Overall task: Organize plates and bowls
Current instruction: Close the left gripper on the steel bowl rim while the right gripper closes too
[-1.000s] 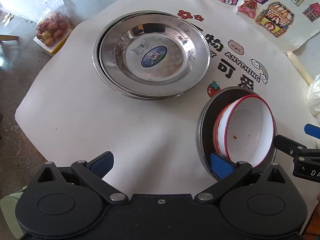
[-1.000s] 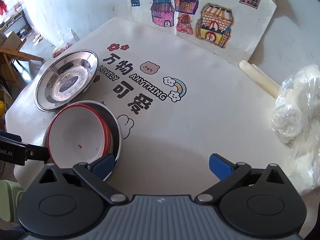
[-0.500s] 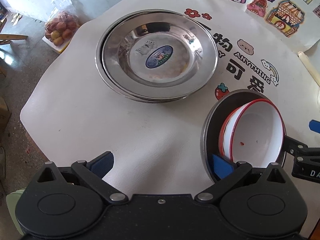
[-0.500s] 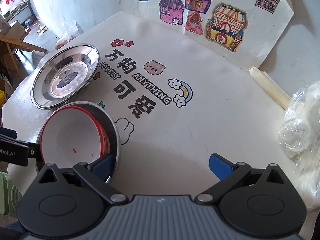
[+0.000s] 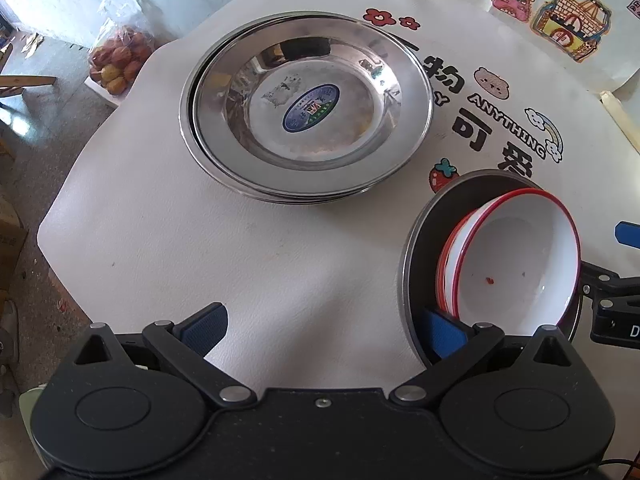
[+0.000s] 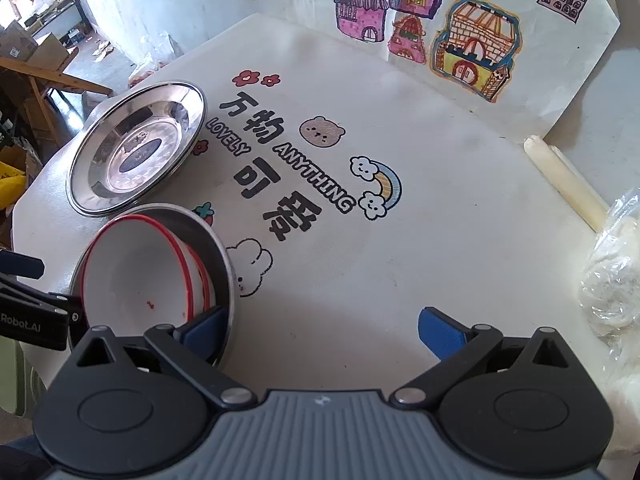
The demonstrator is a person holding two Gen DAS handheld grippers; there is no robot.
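The left wrist view looks down on the stack of steel plates (image 5: pixel 308 108) at the far left of the white table cover (image 5: pixel 256 264), and it alone shows the oval blue sticker (image 5: pixel 311 108) in the top plate's well, its print too small to read, and a bag of fruit (image 5: pixel 118 60) on the floor beyond the table edge. The right wrist view alone shows the row of coloured house drawings (image 6: pixel 472 40) propped behind the table, a pale rolled sheet (image 6: pixel 564 180) and a crinkled plastic bag (image 6: pixel 612 276) at the right edge.

Both views show the red-rimmed white bowls (image 5: pixel 516 264), at least 2 nested and tilted, sitting inside a steel bowl (image 5: pixel 412 272) near the table's front edge, just beside the plates. A red speck lies inside the top bowl.

The left gripper (image 5: pixel 324 330) has its jaws spread wide with nothing between them; its right blue pad (image 5: pixel 444 334) lies inside the steel bowl's near wall, against the white bowls. The right gripper (image 6: pixel 322 330) is likewise spread wide and empty, its left pad (image 6: pixel 206 330) at the steel bowl's rim.

Printed on the cover: "LOVELY ANYTHING" (image 6: pixel 280 164) beside large Chinese characters "万物可爱", with a bear, rainbow and strawberry. The left gripper's side, seen in the right view, reads "Robot.AI" (image 6: pixel 20 328)
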